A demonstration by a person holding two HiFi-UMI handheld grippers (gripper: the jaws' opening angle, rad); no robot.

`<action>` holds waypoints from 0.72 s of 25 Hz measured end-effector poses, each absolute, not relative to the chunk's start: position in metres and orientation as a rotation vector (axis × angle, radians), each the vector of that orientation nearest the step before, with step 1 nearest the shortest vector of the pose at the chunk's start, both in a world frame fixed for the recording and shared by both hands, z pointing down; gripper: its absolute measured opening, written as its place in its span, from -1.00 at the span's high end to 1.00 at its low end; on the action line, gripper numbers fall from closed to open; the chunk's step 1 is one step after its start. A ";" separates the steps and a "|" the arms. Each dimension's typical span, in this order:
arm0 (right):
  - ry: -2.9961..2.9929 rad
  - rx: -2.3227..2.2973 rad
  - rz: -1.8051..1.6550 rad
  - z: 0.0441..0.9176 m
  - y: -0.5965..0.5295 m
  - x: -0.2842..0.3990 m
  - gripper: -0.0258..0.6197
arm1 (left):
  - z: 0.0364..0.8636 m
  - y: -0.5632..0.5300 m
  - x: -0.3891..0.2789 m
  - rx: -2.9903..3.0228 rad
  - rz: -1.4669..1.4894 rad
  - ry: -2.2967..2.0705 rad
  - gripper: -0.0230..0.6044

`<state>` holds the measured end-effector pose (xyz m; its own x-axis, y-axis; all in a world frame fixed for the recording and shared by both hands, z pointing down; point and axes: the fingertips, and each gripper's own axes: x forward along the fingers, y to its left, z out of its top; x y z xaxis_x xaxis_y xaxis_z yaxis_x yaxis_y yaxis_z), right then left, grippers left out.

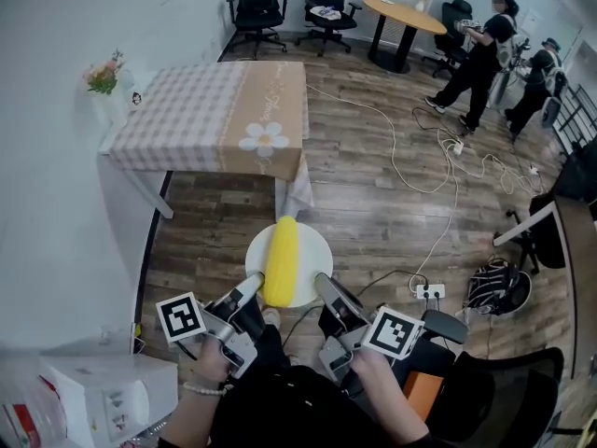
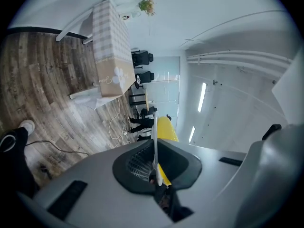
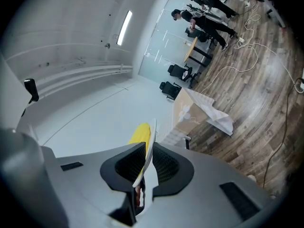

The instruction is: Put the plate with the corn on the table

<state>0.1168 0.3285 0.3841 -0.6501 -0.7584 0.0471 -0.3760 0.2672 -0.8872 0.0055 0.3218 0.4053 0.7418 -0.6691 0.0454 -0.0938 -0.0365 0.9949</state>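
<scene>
two-handed carry: left gripper and right gripper clamp the plate, corn aboard
next: reach table, stay level

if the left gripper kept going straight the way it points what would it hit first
Probably the near, daisy-printed end of the checked-cloth table; nothing but open air over wood floor lies ahead of the left gripper before it, though depth is unclear.

I see the table in the upper left of the frame bare across its cloth, save a vase of flowers at its left corner by the wall. Open floor lies between it and the plate; cables trail centre right.
</scene>
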 end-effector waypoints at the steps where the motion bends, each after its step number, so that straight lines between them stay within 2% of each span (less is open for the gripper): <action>1: 2.154 -1.031 -1.342 0.383 0.321 0.116 0.69 | 0.403 0.314 0.005 1.569 -0.515 -0.635 0.85; 18: 2.131 -1.071 -1.298 0.370 0.209 0.090 0.69 | 0.390 0.196 -0.021 1.598 -0.497 -0.605 0.85</action>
